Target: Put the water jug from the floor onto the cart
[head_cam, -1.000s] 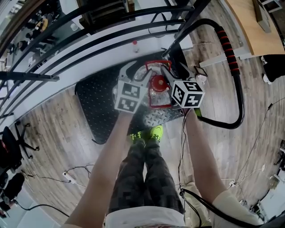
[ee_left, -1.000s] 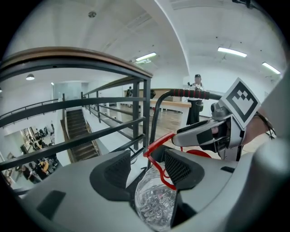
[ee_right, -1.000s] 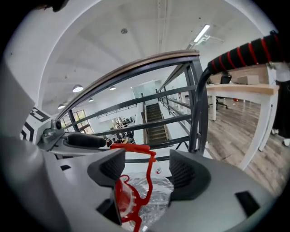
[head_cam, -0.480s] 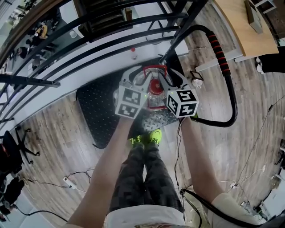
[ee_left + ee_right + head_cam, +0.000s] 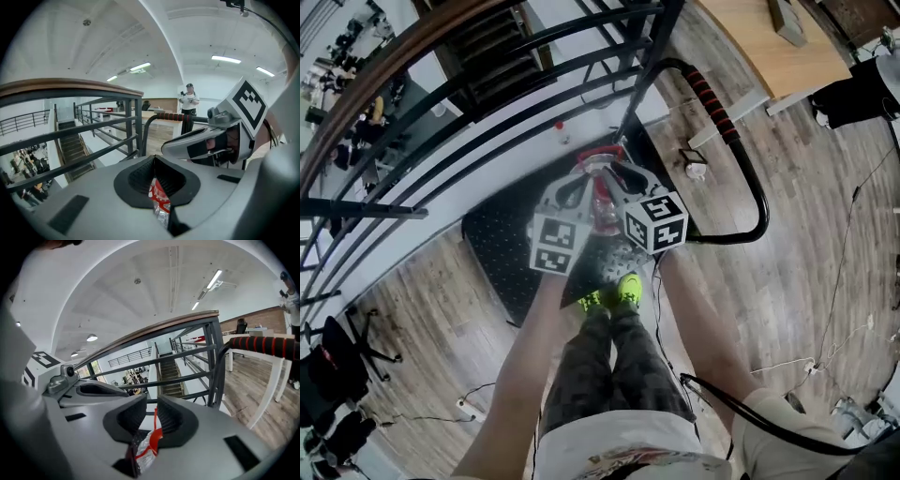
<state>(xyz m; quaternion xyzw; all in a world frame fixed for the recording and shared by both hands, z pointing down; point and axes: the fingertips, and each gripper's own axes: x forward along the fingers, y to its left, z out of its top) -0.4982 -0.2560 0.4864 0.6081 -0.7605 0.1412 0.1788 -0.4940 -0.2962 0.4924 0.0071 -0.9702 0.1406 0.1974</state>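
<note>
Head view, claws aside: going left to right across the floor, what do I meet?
black chair → cart deck → water jug → cart handle

- Two tools: the left tool and the right tool. The jaws of both have just been closing, with nothing gripped between them.
- Two marker cubes: the left cube and the right cube.
- One water jug.
- One cart, with one red-and-black grip on its handle.
- Two yellow-green shoes: the left shoe and the right shoe.
- One wooden worktop.
- One small red-topped thing, too small to name.
- One far person, seen in the left gripper view.
</note>
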